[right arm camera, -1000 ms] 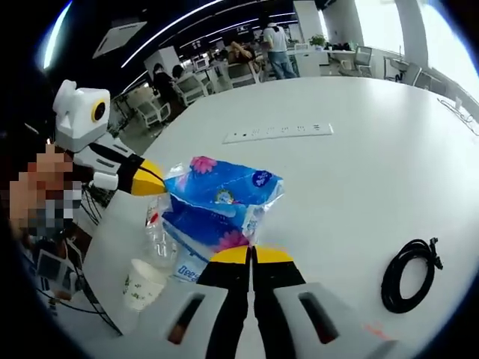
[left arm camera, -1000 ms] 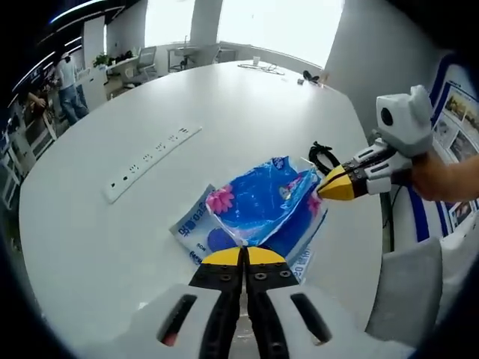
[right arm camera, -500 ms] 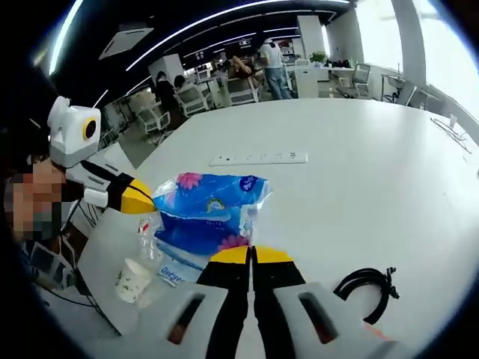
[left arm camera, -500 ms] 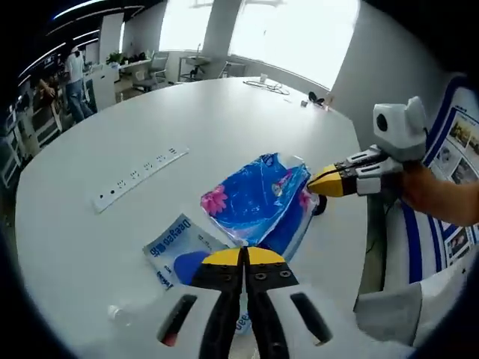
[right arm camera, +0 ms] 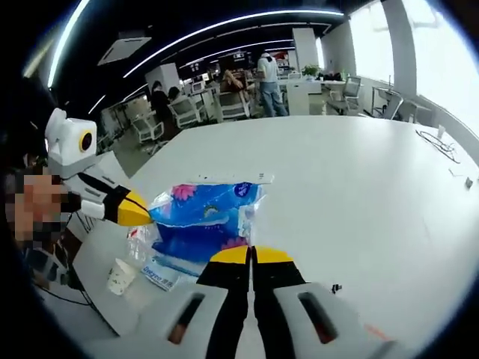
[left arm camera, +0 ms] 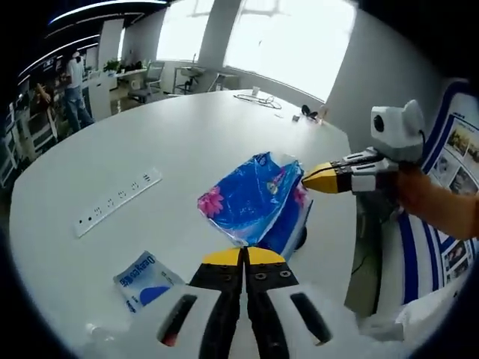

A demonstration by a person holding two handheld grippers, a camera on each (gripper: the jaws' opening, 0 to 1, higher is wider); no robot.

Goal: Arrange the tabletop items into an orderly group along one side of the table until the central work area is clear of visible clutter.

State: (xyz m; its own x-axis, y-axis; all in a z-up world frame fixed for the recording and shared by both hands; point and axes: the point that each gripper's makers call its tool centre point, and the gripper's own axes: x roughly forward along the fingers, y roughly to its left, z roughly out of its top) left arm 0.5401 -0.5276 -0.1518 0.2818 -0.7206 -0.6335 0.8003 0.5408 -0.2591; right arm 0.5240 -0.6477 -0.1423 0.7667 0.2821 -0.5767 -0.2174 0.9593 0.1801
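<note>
1. In the left gripper view, one white power strip (left arm camera: 117,202) lies far left on the white table (left arm camera: 194,142), with one small blue packet (left arm camera: 144,273) nearer.
2. The blue tissue pack (left arm camera: 258,198) hangs lifted between both tools: the left gripper (left arm camera: 243,258), jaws pressed together, pinches its near edge.
3. The right gripper (left arm camera: 313,178), also closed, grips its far corner.
4. In the right gripper view, one paper cup (right arm camera: 120,276) stands lower left.
</note>
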